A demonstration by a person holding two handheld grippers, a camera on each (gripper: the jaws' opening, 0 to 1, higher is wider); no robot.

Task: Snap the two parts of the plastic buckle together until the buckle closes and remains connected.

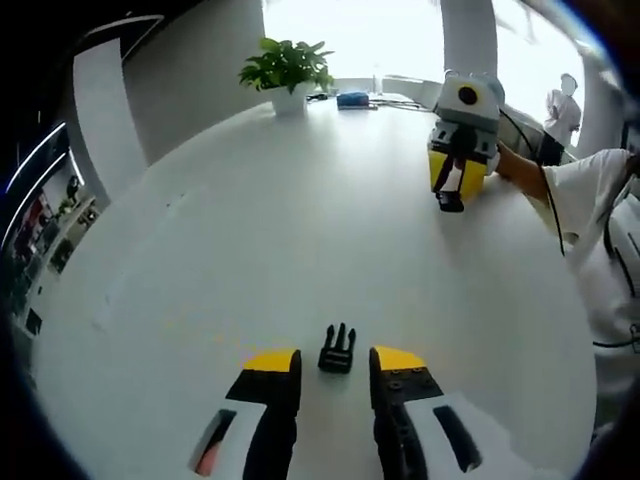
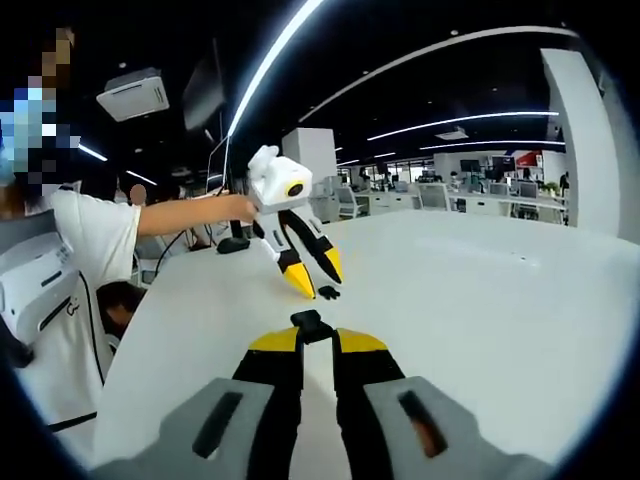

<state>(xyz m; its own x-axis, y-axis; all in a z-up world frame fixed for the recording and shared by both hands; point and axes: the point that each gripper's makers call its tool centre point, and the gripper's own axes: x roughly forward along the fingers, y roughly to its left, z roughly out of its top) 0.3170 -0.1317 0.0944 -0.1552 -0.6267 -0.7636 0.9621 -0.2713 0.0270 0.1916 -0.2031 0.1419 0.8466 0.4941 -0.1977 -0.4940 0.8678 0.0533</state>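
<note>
Pronged buckle half [image 1: 337,350] lies between the open left claw [image 1: 335,363] tips.

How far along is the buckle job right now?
Nothing is joined yet. One black buckle part is already gripped in the right gripper, held above the white table. The pronged buckle part lies on the table between the open fingers of the left gripper, not grasped. Left to do: grip that piece, bring the two together, and snap them shut.

Two black buckle parts: one pronged [image 1: 338,349], one socket [image 2: 312,326]. Two grippers [image 1: 335,368] [image 2: 316,345]. One potted plant [image 1: 287,72] at the table's far edge.
</note>
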